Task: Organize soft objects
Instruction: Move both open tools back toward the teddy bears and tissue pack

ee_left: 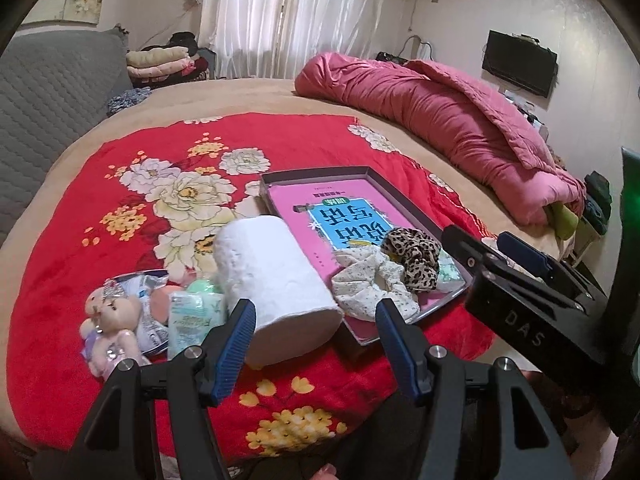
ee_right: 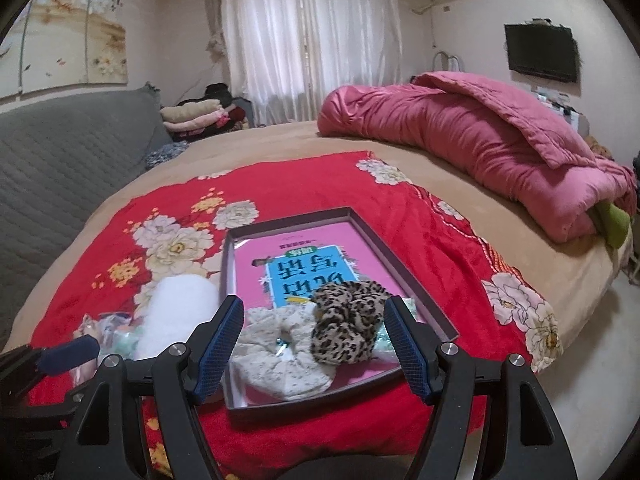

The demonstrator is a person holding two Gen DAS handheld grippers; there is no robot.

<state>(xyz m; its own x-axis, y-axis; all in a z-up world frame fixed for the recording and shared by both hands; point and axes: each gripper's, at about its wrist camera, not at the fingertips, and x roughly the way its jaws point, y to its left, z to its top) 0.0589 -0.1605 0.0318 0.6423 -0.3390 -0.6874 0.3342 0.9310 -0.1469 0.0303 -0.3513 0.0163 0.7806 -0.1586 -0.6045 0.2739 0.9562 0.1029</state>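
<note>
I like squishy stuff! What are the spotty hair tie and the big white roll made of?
The leopard scrunchie looks like soft, matte fabric, gathered into puffy folds. The white roll looks like tissue paper: its surface is dimpled and matte, and its end looks solid, with no tube showing.

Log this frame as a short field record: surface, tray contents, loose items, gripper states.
surface: red floral blanket on a bed
tray: shallow grey box lid with pink printed sheet inside
in tray: leopard-print scrunchie; cream lace scrunchie, side by side
loose beside tray: white paper roll lying on its side; small plush bear; green-white wipes packet
left gripper: open, empty
right gripper: open, empty, above the scrunchies
</note>
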